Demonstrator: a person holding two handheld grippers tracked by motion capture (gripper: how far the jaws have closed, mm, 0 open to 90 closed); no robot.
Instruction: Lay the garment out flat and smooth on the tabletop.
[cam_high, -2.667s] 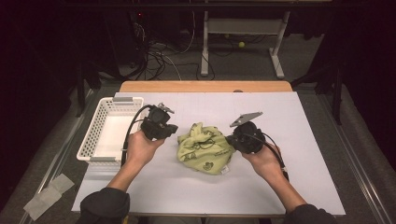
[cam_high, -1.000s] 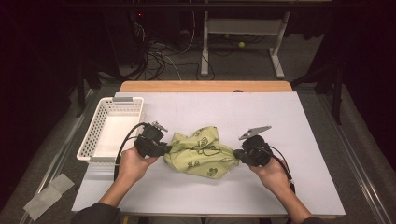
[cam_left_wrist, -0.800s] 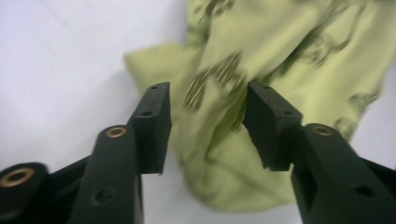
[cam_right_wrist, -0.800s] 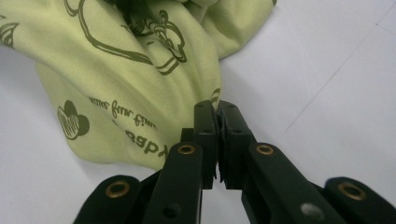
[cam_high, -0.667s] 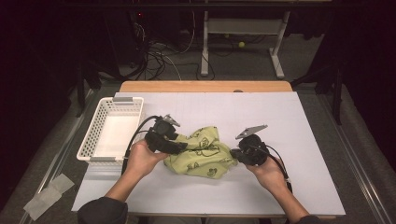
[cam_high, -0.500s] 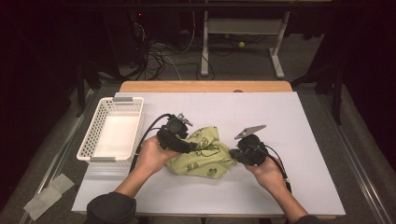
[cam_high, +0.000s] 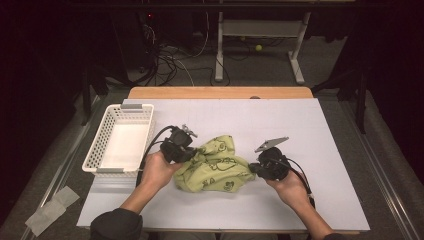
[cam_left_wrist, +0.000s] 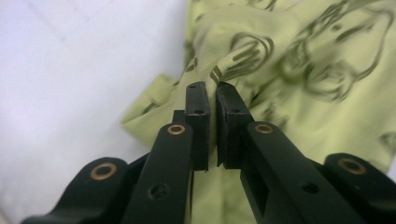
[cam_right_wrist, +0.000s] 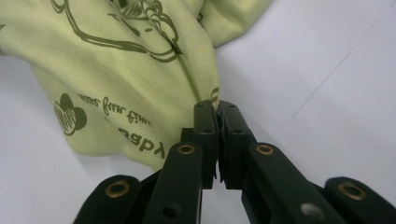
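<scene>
High view, crumpled green cloth (cam_high: 214, 165) mid-bench toward the near edge, left tongs (cam_high: 192, 153) and right tongs (cam_high: 251, 169) at its ends, white basket (cam_high: 121, 140) at the left edge, left gripper view, left tongs (cam_left_wrist: 211, 96) just closed, pinching a cloth (cam_left_wrist: 299, 70) fold, right gripper view, right tongs (cam_right_wrist: 217, 114) clamped on the cloth (cam_right_wrist: 116, 65) edge.

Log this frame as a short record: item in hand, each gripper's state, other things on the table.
item: green printed cloth, crumpled on the white table
left gripper: jaws just closed, pinching a fold at the cloth's left side
right gripper: jaws shut on the cloth's right edge
basket: white basket at the table's left, nothing in it
cloth state: bunched between the two grippers, resting on the table
</scene>
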